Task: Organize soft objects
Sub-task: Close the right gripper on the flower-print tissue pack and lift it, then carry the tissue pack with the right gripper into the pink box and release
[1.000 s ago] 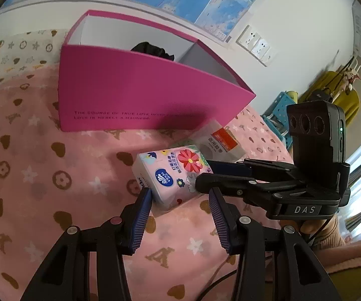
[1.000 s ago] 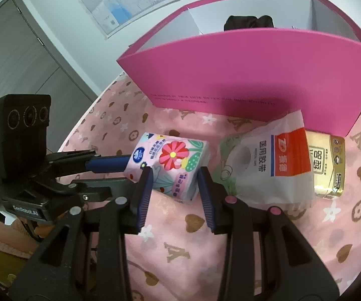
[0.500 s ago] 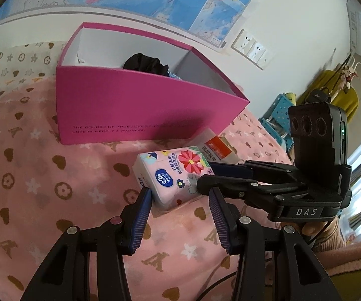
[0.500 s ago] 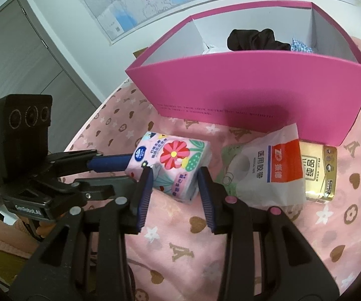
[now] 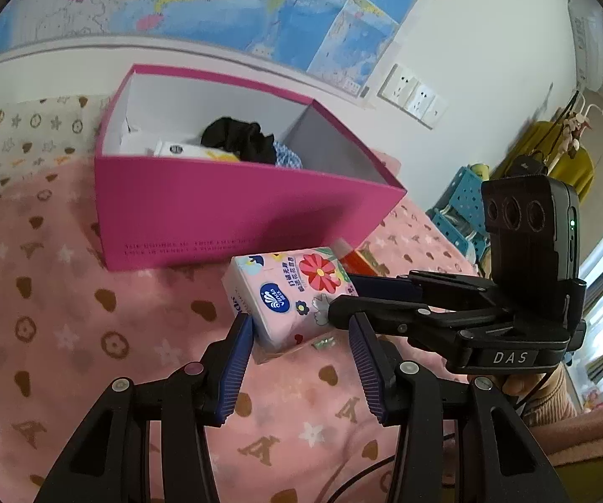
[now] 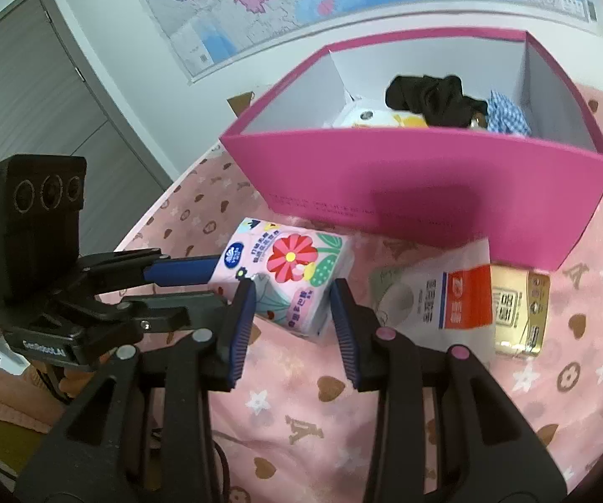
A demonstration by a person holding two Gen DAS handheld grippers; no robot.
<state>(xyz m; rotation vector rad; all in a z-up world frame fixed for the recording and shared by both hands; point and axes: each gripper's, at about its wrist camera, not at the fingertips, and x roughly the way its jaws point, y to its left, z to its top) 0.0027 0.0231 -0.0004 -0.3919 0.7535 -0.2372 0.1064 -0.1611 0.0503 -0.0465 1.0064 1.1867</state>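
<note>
The floral tissue pack (image 6: pixel 288 281) hangs just above the pink blanket (image 5: pixel 50 327), in front of the pink box's (image 5: pixel 234 209) front wall — lifted between the two tools. Each pair of tongs bears on it from an opposite side: the right gripper (image 6: pixel 293 314) across one corner, the left gripper (image 5: pixel 301 341) across the other, both closed on the pack. Its long axis runs roughly along the box front, so the move is likely up and over that wall, both hands together.

Black frames, ribbed blue jaws
</note>
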